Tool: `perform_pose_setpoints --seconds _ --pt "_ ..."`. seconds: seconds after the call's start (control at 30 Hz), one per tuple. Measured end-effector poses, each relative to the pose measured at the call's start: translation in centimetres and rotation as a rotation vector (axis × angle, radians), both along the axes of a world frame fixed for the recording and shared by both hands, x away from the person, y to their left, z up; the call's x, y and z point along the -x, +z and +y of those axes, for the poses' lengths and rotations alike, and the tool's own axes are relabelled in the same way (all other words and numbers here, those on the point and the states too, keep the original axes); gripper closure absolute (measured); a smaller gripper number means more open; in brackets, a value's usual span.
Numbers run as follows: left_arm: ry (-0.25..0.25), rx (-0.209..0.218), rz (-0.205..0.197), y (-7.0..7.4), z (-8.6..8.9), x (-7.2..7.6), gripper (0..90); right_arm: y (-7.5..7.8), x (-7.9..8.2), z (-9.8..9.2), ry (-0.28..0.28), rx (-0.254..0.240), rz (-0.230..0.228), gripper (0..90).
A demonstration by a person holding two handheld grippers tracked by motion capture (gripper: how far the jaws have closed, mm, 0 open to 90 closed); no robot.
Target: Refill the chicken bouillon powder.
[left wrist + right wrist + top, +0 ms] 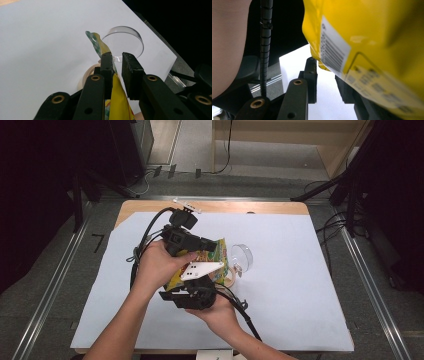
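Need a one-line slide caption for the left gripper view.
Left tool straddling yellow snack bag above a clear round container.

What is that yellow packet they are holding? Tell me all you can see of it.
The yellow packet looks like a glossy foil snack bag with a green-checked top edge and a white barcode label. It is held up above the white sheet, between the two grippers. The left gripper has it between its fingers, against one of them; a gap shows beside the other.

Both hands are close together above the middle of the bench. The left claw (207, 245) points to 3 o'clock. The right claw (200, 287) sits just below it, toward 6 o'clock, jaws a little apart.
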State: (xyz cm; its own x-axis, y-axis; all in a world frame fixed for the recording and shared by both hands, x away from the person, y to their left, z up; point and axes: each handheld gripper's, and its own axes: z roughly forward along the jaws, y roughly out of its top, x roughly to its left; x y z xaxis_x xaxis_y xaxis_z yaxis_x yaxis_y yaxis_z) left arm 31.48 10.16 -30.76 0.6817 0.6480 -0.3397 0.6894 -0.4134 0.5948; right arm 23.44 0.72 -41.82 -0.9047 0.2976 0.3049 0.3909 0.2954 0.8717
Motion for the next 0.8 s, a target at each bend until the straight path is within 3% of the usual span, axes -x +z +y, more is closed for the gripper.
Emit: perform_pose_setpoints --seconds 0.8 --pt "0.005 0.009 0.013 0.01 0.0 -0.05 80.3 -0.11 0.06 -0.07 -0.004 -0.003 -0.013 74.9"
